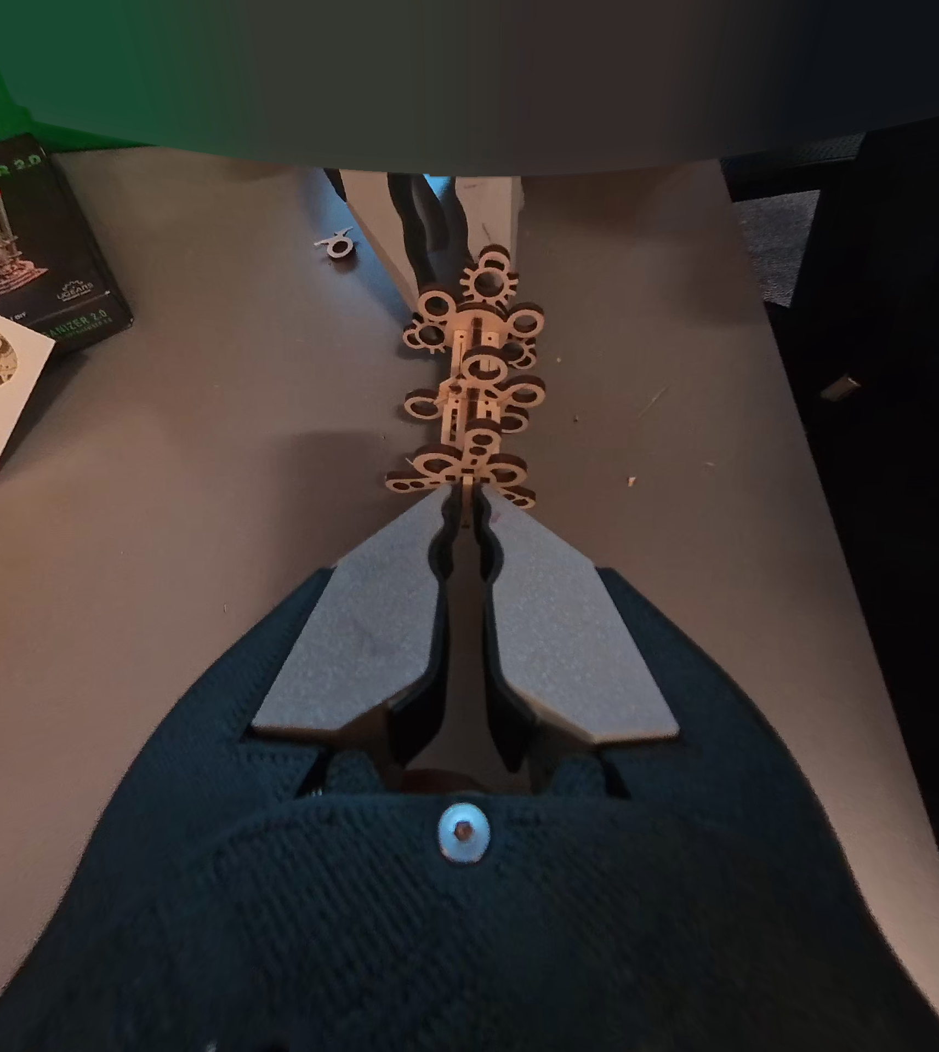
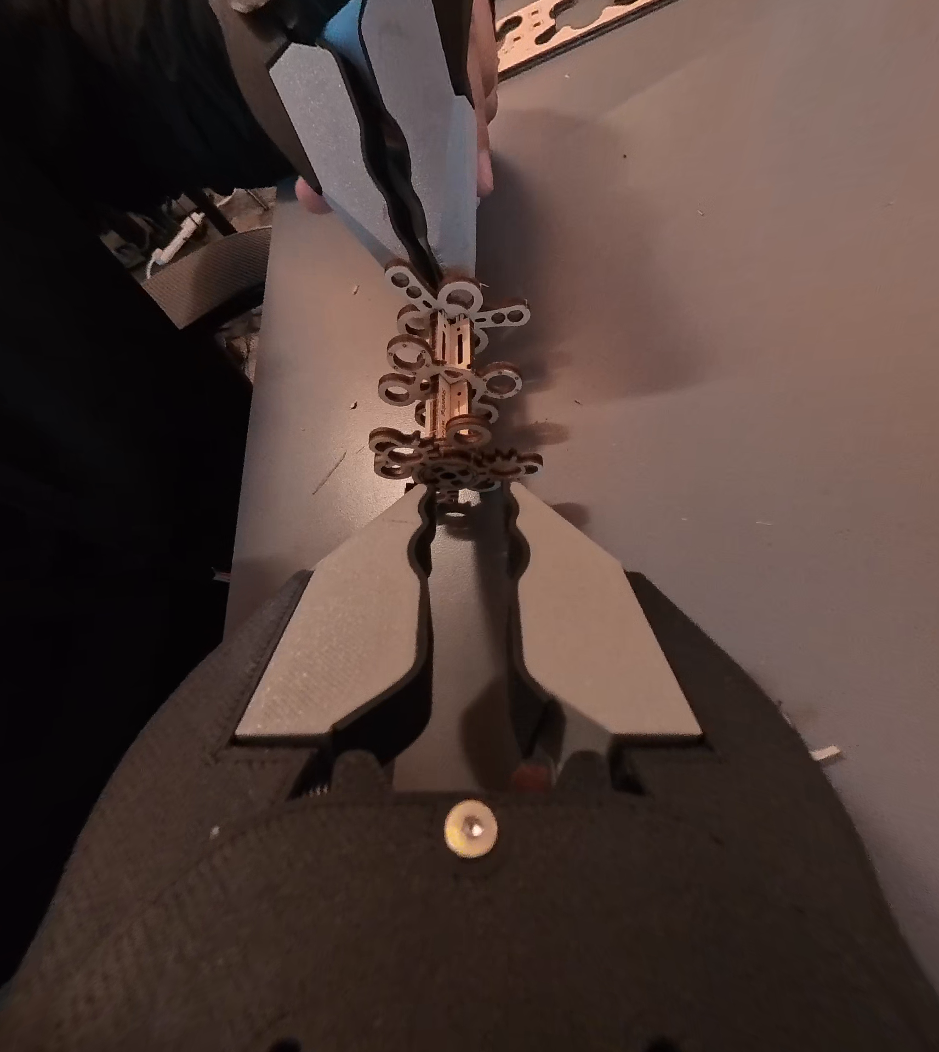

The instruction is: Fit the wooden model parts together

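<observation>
Wooden model [image 1: 470,387] pinched end-to-end between both grippers, above grey table [image 1: 171,512].

Left gripper [image 1: 464,501]: grey textured fingers clenched on model's thin end tab. Model = pale laser-cut ply, ring & gear shapes on a slotted spine. Right gripper [image 2: 464,501] grasps far end, probably its gear hub; contact partly hidden.
</observation>
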`<state>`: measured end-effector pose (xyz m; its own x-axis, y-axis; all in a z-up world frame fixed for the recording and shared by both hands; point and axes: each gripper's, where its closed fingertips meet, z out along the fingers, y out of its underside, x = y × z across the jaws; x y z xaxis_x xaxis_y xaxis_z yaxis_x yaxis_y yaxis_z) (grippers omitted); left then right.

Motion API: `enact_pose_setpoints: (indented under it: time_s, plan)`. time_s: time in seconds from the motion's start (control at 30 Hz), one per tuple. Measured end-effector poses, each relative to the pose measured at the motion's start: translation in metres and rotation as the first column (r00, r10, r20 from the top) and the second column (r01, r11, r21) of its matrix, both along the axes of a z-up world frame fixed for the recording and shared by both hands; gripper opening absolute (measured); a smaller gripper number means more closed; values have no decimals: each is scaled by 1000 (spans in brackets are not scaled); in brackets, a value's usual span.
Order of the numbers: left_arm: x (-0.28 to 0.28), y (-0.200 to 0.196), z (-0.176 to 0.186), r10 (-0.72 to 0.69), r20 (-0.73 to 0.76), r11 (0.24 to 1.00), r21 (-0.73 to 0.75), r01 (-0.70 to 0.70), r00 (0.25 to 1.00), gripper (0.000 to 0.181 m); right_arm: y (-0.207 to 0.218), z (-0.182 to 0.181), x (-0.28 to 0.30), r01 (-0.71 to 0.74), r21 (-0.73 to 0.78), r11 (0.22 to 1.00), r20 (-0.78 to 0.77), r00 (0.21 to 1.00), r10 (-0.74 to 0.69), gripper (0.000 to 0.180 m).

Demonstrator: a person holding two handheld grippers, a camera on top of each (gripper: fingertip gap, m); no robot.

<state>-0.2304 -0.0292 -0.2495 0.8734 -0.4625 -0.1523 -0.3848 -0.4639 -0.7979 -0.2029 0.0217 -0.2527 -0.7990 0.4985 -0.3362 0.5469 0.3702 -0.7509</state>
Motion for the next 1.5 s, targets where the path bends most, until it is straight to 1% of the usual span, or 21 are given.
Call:
enact_pose_setpoints:
  time_s: [0.47, 0.6, 0.63, 0.7, 0.73, 0.93, 1.1, 1.5]
  plan:
    - [1, 0, 0, 27, 18, 1000, -11, -27, 999, 0, 0, 0, 0, 3, 1, 1000, 5, 1000, -3, 18]
    - [-1, -1, 1, 32, 39, 999, -8, -32, 999, 0, -4, 1, 2, -19, 4, 1000, -31, 999, 19, 5]
    - [-2, -1, 4, 30, 58, 1000, 5, -31, 998, 1, -4, 1, 2, -15, 6, 1000, -37, 999, 15, 5]
    - [-1, -1, 12, 18, 102, 999, 38, -22, 995, 3, -4, 2, 1, -12, -4, 1000, -32, 999, 12, 16]
    - [-1, -1, 14, 17, 119, 999, 44, -22, 993, 3, -3, 2, 1, -11, -12, 1000, -28, 1000, 11, 18]
    - [-1, -3, 4, -3, 83, 1000, -11, 4, 997, 4, -2, 0, 0, -3, 2, 1000, -16, 1000, 3, 18]
    - [4, -6, 2, -40, 99, 999, -27, 43, 994, 10, -3, -2, 1, -8, 13, 1000, -12, 1000, 8, 18]
    - [3, -1, 3, -20, 118, 999, -34, 24, 993, 7, -1, -3, 2, -11, 3, 1000, 21, 1000, 11, 17]
